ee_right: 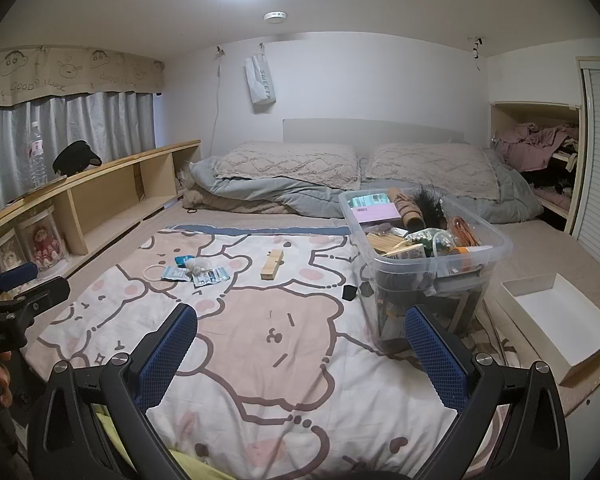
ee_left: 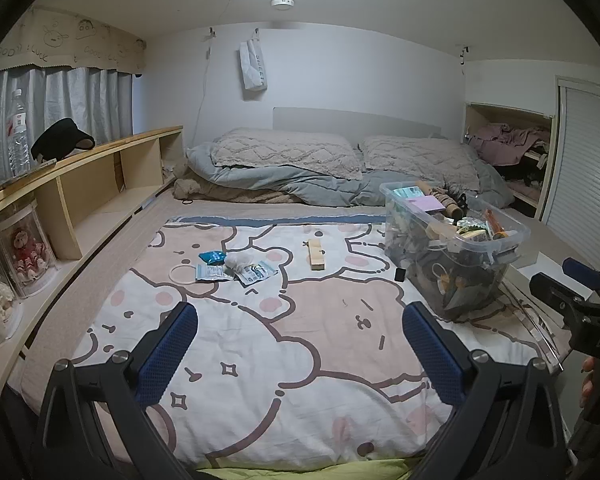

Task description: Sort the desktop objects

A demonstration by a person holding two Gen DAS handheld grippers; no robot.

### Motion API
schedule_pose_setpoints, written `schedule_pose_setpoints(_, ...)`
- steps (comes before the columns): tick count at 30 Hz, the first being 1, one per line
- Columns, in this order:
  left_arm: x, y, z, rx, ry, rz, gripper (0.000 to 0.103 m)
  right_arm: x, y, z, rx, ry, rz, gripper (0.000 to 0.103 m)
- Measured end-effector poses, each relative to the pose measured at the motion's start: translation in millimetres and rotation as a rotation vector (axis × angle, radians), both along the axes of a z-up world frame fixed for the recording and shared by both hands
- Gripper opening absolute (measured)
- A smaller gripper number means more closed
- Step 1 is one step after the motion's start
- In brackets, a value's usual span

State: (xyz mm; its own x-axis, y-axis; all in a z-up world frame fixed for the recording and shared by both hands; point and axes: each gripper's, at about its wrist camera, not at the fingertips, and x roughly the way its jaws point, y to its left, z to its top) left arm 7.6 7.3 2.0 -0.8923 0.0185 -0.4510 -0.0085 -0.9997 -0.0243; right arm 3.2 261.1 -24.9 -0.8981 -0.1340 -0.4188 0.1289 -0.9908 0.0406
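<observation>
Loose items lie on a bear-print blanket: a wooden block, several small blue and white packets, a white ring and a small black object. A clear plastic bin full of odds and ends stands to the right. My left gripper hovers open over the near blanket, nothing between its blue pads. My right gripper is open too, its right finger in front of the bin.
A white open box sits right of the bin. A wooden shelf with a water bottle and a black visor runs along the left. Pillows and a folded duvet lie at the back.
</observation>
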Motion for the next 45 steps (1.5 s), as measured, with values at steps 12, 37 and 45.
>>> schedule_pose_setpoints(12,-3.4,-0.9,7.8,0.002,0.001,-0.001,0.103,0.2,-1.3,-3.7,0.002,-0.001,-0.003,0.103)
schedule_pose_setpoints(37,-33.8,2.5,-2.3,0.025,-0.057,0.01,0.103,-21.0,-8.1,-26.1,0.001,-0.073,0.001,0.103)
schedule_pose_setpoints(45,-46.8,0.2,-21.2,0.023,-0.088,0.019,0.103,-33.2,-8.5,-43.2,-0.023,-0.109,0.01,0.103)
